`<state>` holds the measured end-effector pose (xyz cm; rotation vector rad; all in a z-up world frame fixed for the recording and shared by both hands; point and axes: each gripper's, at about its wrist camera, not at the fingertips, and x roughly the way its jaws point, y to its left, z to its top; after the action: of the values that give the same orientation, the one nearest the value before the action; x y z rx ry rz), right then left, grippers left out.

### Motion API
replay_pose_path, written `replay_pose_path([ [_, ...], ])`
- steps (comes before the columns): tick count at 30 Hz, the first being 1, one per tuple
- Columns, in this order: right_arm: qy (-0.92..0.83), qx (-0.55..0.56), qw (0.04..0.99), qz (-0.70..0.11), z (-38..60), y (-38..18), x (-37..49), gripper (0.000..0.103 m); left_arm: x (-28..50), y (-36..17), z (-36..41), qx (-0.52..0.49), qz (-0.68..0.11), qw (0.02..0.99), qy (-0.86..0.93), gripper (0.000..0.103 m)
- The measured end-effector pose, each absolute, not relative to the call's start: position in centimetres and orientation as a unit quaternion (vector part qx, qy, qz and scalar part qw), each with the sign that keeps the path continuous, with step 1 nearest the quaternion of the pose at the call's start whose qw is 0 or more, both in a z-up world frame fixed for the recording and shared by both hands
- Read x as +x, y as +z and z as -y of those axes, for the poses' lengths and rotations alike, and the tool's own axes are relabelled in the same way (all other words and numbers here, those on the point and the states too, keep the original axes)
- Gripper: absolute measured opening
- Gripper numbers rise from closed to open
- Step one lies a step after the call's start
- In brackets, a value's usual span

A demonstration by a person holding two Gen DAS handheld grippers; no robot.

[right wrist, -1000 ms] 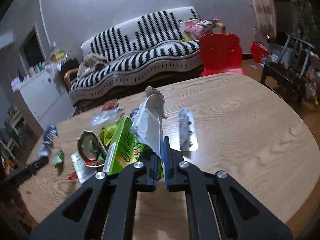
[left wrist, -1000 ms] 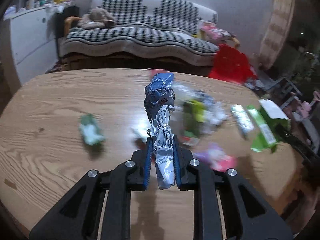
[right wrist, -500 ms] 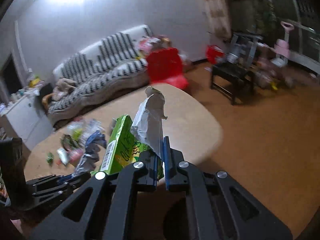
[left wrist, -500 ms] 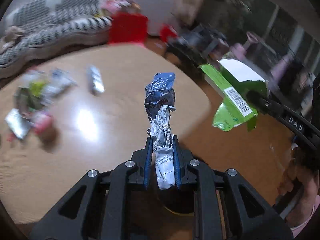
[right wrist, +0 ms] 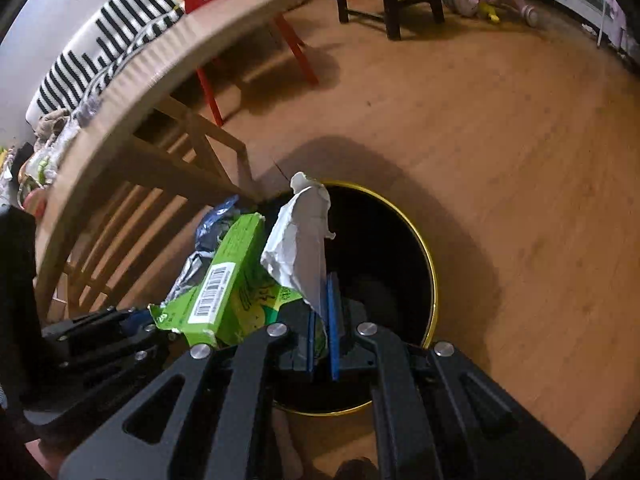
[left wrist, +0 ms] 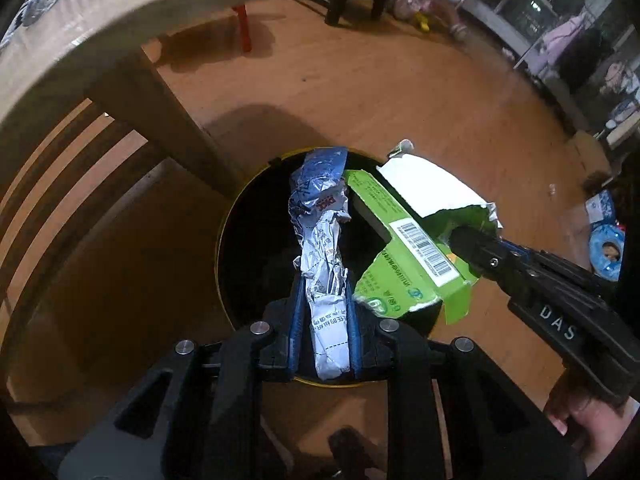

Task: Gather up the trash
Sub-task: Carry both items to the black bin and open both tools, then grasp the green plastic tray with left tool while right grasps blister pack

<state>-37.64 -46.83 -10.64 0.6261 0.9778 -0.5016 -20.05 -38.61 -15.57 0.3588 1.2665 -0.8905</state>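
**Both loads now over the bin**

A second ago both grippers faced the surface [right wrist: 168, 52] — now it sits up and to their left, and the black, gold-rimmed bin [left wrist: 240, 216] lies straight below them on the floor. The left gripper [left wrist: 322, 336] is clamped on a crumpled foil wrapper [left wrist: 322, 248] hanging over the bin's mouth. The right gripper [right wrist: 320, 336], just to its right, is pinched shut on a torn green carton [right wrist: 232, 280] — also above the opening. Carrying looks done; letting go of both pieces seems to be what remains. More litter shows on the surface, far left.
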Motion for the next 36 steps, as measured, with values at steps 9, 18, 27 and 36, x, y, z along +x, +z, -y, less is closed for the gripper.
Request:
replay_pose_path([
  [9,-0.258,0.312,0.796,-0.45,47.7,-10.7,-37.8,0.009,-19.6,-17.1,40.3,0.173,-0.58,0.696,-0.386,0.059],
  [18,-0.278,0.32,0.831,-0.361,49.6,-5.6,-39.8,0.096,-20.3,-13.0,38.9,0.125,-0.558,0.711,-0.41,0.097],
  [27,-0.202,0.215,0.904,-0.309,44.5,1.6,-29.3,0.096,-14.4,2.0,25.6,0.04,-0.43,0.843,-0.32,0.097],
  [36,-0.117,0.144,0.918,-0.35,36.2,2.4,-12.8,0.096,-2.4,2.5,2.9,-0.043,-0.436,0.899,0.013,0.097],
])
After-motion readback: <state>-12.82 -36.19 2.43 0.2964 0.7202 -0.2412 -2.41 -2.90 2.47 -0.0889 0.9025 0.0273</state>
